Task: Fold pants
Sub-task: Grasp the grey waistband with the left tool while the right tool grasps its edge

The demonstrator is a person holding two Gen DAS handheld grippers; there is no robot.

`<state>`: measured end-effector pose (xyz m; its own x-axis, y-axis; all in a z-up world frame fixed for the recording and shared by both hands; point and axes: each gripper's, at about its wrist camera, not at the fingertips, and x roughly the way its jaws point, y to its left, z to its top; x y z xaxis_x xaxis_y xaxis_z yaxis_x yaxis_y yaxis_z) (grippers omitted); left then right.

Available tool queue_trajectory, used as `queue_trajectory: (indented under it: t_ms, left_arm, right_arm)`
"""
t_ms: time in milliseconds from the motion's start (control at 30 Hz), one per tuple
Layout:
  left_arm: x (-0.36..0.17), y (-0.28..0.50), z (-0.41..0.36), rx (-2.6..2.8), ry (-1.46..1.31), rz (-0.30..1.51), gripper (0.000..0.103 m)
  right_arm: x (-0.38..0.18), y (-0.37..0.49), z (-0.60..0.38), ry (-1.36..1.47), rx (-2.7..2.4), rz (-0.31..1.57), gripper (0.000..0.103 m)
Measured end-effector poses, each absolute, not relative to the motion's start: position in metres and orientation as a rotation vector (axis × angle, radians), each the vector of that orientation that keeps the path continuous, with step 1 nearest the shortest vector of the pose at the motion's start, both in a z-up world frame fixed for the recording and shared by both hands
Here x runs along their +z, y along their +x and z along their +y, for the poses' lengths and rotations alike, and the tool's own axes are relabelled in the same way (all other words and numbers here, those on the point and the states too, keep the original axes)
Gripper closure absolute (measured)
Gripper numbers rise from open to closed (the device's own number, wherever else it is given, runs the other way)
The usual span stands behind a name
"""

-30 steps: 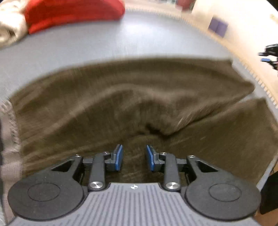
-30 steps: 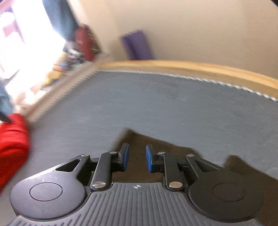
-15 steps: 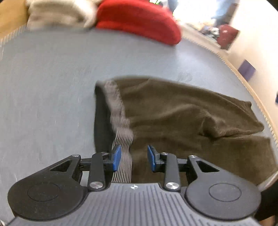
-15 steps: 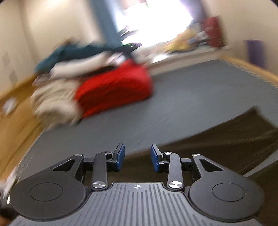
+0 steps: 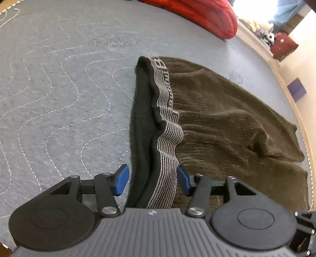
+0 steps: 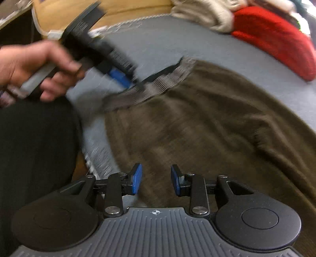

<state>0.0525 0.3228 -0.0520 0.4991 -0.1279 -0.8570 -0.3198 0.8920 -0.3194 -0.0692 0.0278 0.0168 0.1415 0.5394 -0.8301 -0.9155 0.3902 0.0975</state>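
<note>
The brown pants (image 5: 227, 122) lie flat on the grey bed (image 5: 59, 89), waistband (image 5: 167, 126) at the left. The left gripper (image 5: 153, 180) is opening astride the waistband's near end; the right gripper (image 6: 156, 179) hovers spread over the cloth, pinching nothing. The step looks like taking hold for a fold: next, both must close on cloth edges.

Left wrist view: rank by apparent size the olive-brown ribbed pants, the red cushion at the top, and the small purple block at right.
1. Olive-brown ribbed pants
2. Red cushion, though farther off and cut by the frame
3. Purple block, clearly smallest as seen

Wide bare quilted mat (image 5: 59, 83) lies left of the pants (image 5: 227, 118); a red bundle (image 5: 207, 15) blocks the far edge, probably with a cream pile (image 6: 201, 13) beside it.
</note>
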Motion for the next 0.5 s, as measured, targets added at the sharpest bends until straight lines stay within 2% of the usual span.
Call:
queue_trajectory:
  t_ms: [233,367,433,500]
  left_arm:
    - [-0.064,0.061,0.323,0.107,-0.477,1.119,0.043]
    - [-0.07,0.064,0.322,0.081,-0.489,1.138,0.043]
    - [-0.069,0.065,0.318,0.073,-0.47,1.135,0.055]
    - [-0.066,0.064,0.312,0.077,-0.429,1.12,0.073]
  right_arm:
    - [-0.01,-0.084,0.023,-0.616,1.199,0.979,0.061]
    - [-0.024,-0.09,0.023,-0.7,1.217,0.954,0.061]
    - [-0.025,-0.097,0.024,-0.762,1.221,0.91,0.062]
    - [-0.023,-0.104,0.024,-0.815,1.226,0.851,0.082]
